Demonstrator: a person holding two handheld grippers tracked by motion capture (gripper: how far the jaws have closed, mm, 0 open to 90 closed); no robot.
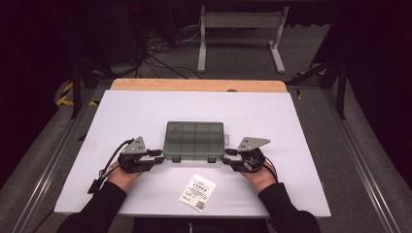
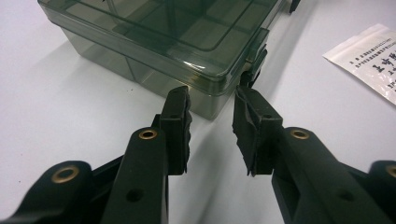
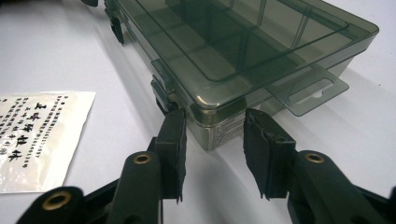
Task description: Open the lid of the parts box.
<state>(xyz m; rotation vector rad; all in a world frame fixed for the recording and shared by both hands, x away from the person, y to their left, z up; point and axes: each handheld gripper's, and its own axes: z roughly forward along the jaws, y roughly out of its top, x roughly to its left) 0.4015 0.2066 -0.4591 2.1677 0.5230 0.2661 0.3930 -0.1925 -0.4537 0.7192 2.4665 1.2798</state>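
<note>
What the edges and the murk kept back

The smoky compartment box (image 2: 154, 42) ran off the top of the left gripper view, and its far end was likewise cut off in the right gripper view; the tinted lid made the contents of its cells impossible to tell. The printed packet (image 1: 197, 192) was sliced by the frame's edge in both gripper views, and its dark characters were too small to read from the high view. Each forearm left the bottom of the high view. The tangle of cables (image 1: 163, 46) beyond the table sank into darkness.
</note>
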